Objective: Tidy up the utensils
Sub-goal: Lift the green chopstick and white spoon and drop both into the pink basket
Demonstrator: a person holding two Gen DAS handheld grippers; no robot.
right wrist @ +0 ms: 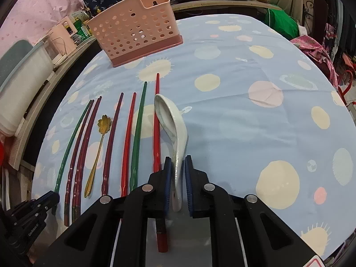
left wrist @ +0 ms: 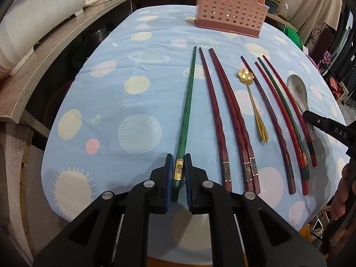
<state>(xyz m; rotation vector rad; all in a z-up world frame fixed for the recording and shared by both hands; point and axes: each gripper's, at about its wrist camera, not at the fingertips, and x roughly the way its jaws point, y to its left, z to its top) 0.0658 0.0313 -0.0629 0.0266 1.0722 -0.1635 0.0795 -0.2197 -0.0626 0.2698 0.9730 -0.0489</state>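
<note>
The left gripper (left wrist: 178, 173) is pinching the green chopstick (left wrist: 188, 111) near its thick end, right by the gold band. That chopstick lies at the left end of the row, and its thin tip points toward the far edge of the table (left wrist: 89, 102). Grabbing the thick end makes sense, because then the thin tip can go into the holder first.

The right gripper (right wrist: 177, 178) is pinching the handle of the white spoon (right wrist: 175, 129). The spoon is at the right end of the row, tipped up on its side, just beside a red chopstick (right wrist: 156, 122). Holding the handle keeps the bowl part free.

Both jaws are squeezed tight on their things. Neither thing looks lifted away yet, though I cannot tell for sure.

Between the two grippers the other utensils lie side by side near the front edge of the table: dark red chopsticks (left wrist: 231, 115), a little gold spoon (left wrist: 252, 98) with a flower bowl, and more red and green sticks. They all point the same way, so they are easy to pick one at a time.

The pink holder (left wrist: 229, 9) with round holes stands upright near the far edge, well apart from the row. It looks empty, so I think the tidying has only just begun.
</note>
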